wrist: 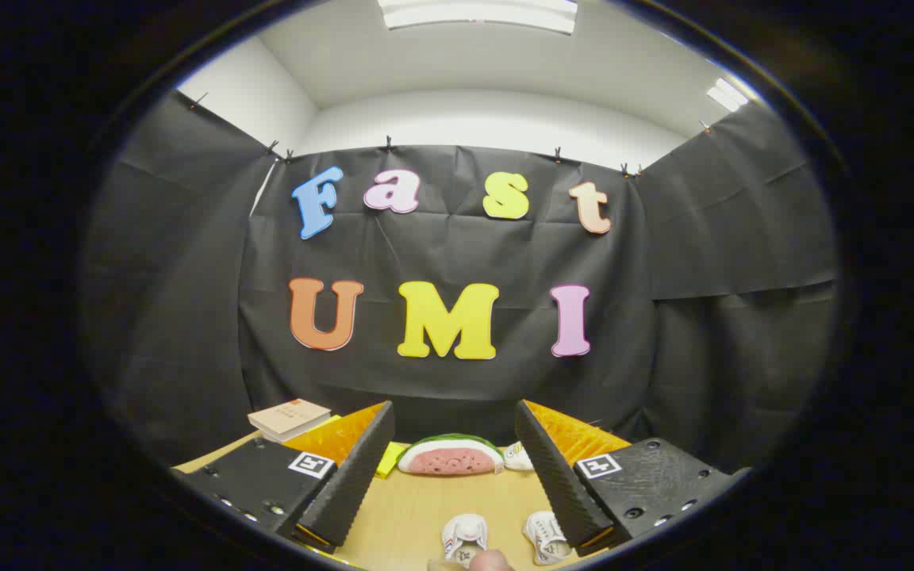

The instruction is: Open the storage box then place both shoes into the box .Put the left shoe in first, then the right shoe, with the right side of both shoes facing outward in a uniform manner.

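Two small white shoes [505, 541] lie at the wooden bench's [441, 500] near edge between the gripper's [454, 468] wide, empty jaws; box-opening seemingly comes first.

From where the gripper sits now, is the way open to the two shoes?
Probably yes. The gripper is open, nothing between its fingers, and both shoes lie on bare table low between them; it would likely need to tip down.

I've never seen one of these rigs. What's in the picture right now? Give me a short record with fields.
gripper: gripper open, fingers spread apart, holding nothing
between the fingers: two small white shoes on the wooden table
beyond the fingers: watermelon slice toy by the black cloth wall
past one finger: a book on the table's far corner
storage box: cannot tell where
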`<state>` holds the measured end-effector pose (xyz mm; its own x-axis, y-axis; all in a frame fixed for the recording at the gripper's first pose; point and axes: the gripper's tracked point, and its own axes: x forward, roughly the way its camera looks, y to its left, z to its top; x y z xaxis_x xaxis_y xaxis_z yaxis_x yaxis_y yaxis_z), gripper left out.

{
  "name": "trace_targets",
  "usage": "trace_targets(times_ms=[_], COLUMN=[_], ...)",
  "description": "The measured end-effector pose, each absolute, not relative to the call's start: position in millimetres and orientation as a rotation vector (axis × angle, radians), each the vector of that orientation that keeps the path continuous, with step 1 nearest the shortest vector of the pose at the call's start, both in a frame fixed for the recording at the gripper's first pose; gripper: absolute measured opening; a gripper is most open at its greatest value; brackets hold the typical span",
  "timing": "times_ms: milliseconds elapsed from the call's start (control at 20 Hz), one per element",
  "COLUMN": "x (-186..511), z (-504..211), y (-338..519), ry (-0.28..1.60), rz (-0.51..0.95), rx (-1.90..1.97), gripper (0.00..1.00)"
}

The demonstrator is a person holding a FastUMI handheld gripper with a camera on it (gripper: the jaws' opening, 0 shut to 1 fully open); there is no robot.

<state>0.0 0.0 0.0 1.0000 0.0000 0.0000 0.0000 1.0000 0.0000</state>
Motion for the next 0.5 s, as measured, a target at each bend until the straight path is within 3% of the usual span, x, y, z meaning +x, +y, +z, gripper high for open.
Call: trace_targets(times_ms=[500], x=[2], z=[-2], y=[-22], ry=[0.008], rz=[-0.043], rx=[0.012], gripper=[0.95])
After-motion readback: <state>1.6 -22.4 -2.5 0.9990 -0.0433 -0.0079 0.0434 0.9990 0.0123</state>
